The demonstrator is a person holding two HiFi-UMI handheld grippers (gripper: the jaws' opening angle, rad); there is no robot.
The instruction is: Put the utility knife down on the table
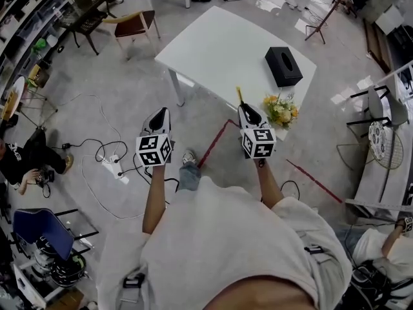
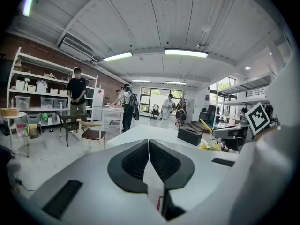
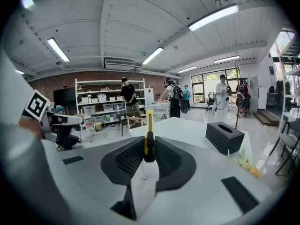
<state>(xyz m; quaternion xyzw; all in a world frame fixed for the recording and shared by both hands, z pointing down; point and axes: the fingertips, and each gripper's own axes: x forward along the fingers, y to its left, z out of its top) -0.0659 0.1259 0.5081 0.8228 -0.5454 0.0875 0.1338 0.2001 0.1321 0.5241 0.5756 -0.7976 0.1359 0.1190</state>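
Utility knife [image 3: 149,131] gripped between right gripper [image 1: 247,113] pads, yellow end sticking out forward toward white table [image 1: 213,44]. Held in air at table's near edge, not laid down. Left gripper [image 2: 148,159] clenched, empty, off table's near-left side. Black box [image 1: 282,66] on table.

Open workshop-lab hall.
Behind the white table [image 1: 219,50]: storage shelves [image 2: 44,74] with bins on a brick wall [image 2: 33,48]. Beside it, cables [image 1: 98,148] across the concrete floor [image 1: 129,82]. Above it, strip lights [image 3: 213,17].

Yellow-and-black utility knife [image 3: 149,125], white table [image 1: 213,50], black box [image 1: 283,66], yellow flowers [image 1: 282,110], red floor tape [image 1: 216,142]
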